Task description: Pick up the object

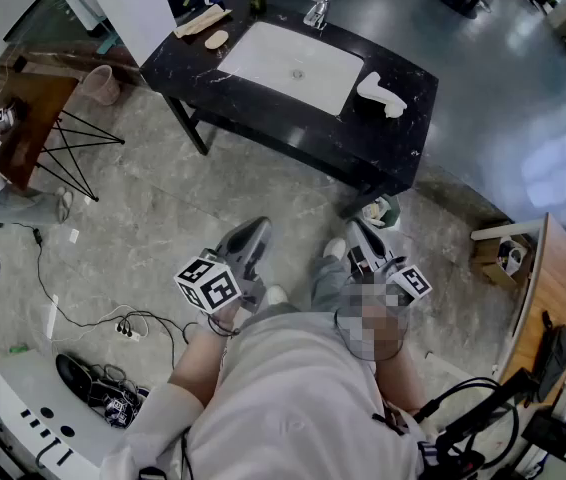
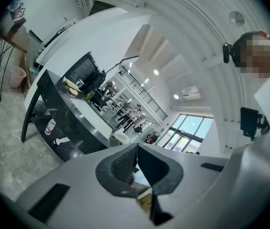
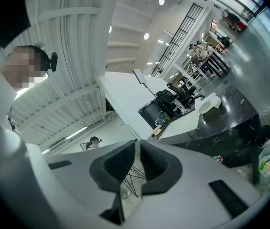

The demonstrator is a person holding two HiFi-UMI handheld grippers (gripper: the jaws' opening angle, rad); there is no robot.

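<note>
A black table (image 1: 383,138) with a white inset basin (image 1: 293,63) stands ahead of me. On it lie a white curved object (image 1: 381,93), two wooden pieces (image 1: 203,23) and a clear item (image 1: 318,10). Both grippers are held close to my body, well short of the table and pointing toward it. The left gripper (image 1: 256,228) is shut with nothing in it; its pads (image 2: 125,163) meet in the left gripper view. The right gripper (image 1: 359,231) is also shut and empty, its ribbed pads (image 3: 120,163) together. In both gripper views the table (image 2: 73,123) shows far off.
A small bin (image 1: 379,211) with green contents sits on the floor by the table's near right leg. A pink bucket (image 1: 99,84) and a wooden table with wire legs (image 1: 33,118) stand left. Cables (image 1: 113,323) trail on the floor. A wooden desk (image 1: 555,278) and cardboard box (image 1: 498,258) are at right.
</note>
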